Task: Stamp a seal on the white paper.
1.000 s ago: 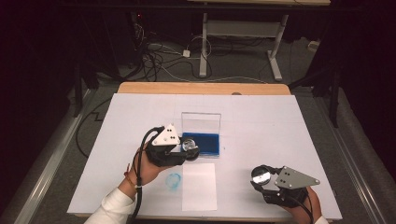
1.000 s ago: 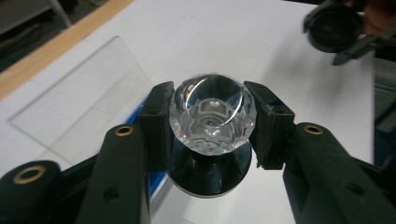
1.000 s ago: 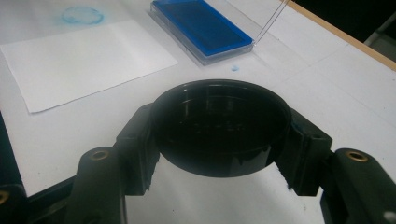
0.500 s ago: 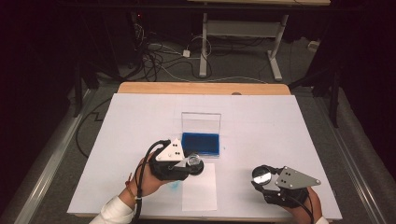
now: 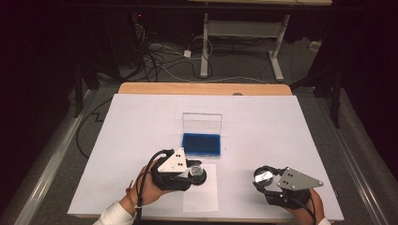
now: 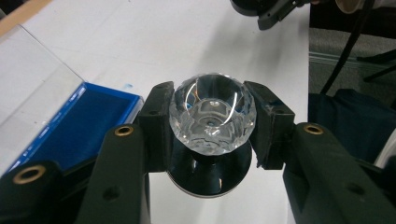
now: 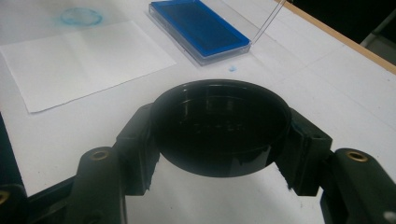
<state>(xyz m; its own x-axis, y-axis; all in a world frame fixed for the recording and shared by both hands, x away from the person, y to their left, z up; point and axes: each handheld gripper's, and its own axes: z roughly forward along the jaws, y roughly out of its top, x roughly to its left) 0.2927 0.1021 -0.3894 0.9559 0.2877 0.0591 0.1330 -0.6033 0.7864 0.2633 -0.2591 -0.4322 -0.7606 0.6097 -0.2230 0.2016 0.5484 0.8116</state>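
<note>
left claw (image 6: 212, 140) clamped on a stamp: both black jaws press the sides of its faceted clear crystal knob (image 6: 212, 119), with the round black base (image 6: 209, 175) below the knob. in the high view the left claw (image 5: 195, 172) sits at the near edge of the worktop (image 5: 281, 122), and the stamp is over the top left corner of the white paper sheet (image 5: 204, 194). cannot tell whether the base touches the paper.

right claw (image 7: 219, 140) closed on a round black cap (image 7: 219, 126), jaws pressing its 2 opposite sides, open hollow side facing the camera. high view: right claw (image 5: 265, 180) near the front right of the worktop, well apart from the left claw, the cap's inside looking pale and shiny there.

paper sheet (image 7: 79, 60) lies flat on the worktop. a faint blue ring mark (image 7: 80, 17) shows in the right gripper view, beyond the far edge of the sheet.

farther back: blue ink pad (image 5: 201, 144) in a clear case, its clear lid (image 5: 202, 123) standing open and upright behind it. the pad is just beyond the paper. a small blue speck (image 7: 232, 68) lies on the worktop beside the case.

beyond the worktop: floor with cables (image 5: 159, 56) and a pale desk frame (image 5: 239, 33).
</note>
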